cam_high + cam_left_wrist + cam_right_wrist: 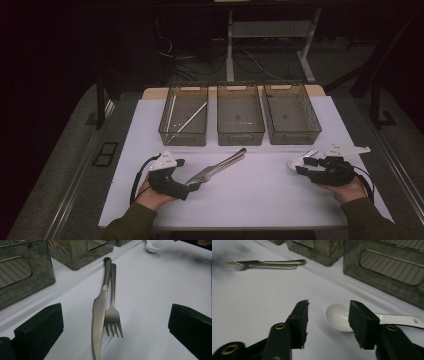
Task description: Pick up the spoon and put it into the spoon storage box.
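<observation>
A steel knife and fork lie side by side on the white table sheet, handles pointing toward the bins. My left gripper stands open wide around their near ends, its jaws well apart from both; in the high view it sits at the front left. At the right, my right gripper hovers just over a white spoon, jaws partly apart with nothing pressed between them. The spoon's bowl shows in the gap and its handle runs behind the right jaw. From above, the spoon lies at the gripper's tips.
Three clear wire-lined bins stand in a row at the back: left bin with a couple of long thin sticks inside, middle bin and right bin. The sheet's front edge lies close below both hands.
</observation>
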A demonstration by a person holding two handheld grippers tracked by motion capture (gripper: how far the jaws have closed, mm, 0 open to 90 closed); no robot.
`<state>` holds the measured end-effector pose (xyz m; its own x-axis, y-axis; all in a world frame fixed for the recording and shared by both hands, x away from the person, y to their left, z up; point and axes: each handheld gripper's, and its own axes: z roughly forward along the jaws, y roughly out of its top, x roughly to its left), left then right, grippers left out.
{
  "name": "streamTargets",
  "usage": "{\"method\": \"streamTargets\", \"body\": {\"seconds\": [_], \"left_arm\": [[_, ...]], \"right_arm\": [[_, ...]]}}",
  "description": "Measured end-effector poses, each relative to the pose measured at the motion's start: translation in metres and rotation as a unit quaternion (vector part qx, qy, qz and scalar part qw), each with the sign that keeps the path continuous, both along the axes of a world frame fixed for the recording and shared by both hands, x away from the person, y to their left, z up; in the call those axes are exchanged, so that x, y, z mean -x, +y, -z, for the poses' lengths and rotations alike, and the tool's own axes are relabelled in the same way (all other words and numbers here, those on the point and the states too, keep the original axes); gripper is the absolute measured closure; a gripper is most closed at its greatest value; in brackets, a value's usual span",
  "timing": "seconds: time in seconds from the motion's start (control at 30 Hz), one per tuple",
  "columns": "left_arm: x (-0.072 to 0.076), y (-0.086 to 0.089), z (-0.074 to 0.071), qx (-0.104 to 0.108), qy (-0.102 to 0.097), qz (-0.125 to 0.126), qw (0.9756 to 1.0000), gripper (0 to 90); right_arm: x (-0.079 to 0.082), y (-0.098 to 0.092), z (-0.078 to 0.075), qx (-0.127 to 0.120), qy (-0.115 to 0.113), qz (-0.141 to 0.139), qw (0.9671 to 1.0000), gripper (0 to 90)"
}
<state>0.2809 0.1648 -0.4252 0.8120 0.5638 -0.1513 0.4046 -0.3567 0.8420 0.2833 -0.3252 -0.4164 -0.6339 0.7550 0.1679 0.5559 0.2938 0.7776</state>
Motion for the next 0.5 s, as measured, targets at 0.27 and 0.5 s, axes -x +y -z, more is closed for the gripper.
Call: {"method": "streamTargets", "body": {"seconds": [0.27,0.5], "left_arm": [[0.000,-0.001,0.000,-0.005,-0.002,0.007,1.0000,0.0],[-0.001,0.000,0.000,-0.002,0.000,0.007,1.0000,0.0]], "right_arm": [[-0.029,-0.013,-0.003,0.010,0.006,0.017,0.9998,76.3],[-0.056,-0.020,-0.003,0.034,0.013,0.034,0.9988,89.3]]}}
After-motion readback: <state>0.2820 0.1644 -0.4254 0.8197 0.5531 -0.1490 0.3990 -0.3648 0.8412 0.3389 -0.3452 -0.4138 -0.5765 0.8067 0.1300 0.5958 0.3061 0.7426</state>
